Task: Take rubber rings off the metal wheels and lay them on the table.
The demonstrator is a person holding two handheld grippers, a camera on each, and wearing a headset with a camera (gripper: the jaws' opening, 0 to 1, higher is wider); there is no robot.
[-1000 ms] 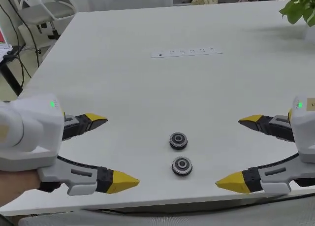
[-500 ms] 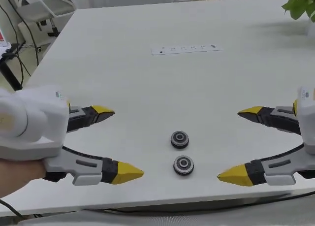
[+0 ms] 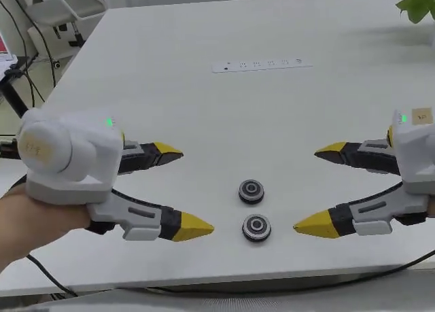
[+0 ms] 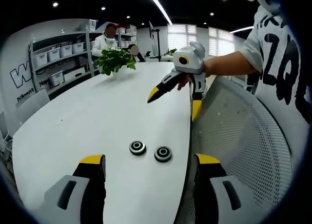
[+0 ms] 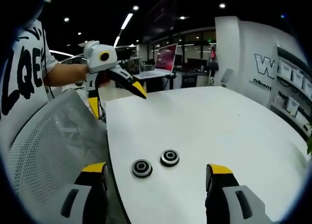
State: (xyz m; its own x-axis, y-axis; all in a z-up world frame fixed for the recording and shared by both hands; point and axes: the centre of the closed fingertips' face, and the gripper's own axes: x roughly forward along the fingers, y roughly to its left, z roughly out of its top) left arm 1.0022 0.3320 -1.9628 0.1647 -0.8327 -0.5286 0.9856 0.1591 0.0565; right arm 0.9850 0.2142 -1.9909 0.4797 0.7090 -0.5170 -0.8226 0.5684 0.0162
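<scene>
The left gripper [image 3: 196,188] and right gripper [image 3: 306,189], both wide open and empty, flank two rubber-ringed metal wheels [image 3: 251,191] near the worktop's [image 3: 204,108] front edge, apparently poised to grasp.

Smooth matt table [image 3: 204,108] bears two shiny metal wheels [image 3: 251,192] ringed in black rubber.

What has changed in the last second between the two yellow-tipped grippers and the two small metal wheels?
The left yellow-tipped gripper and the right gripper moved inward, toward the small black-rimmed metal wheels. Nothing was gripped. Both stay open; the far wheel and near wheel lie unmoved on the white table.
</scene>
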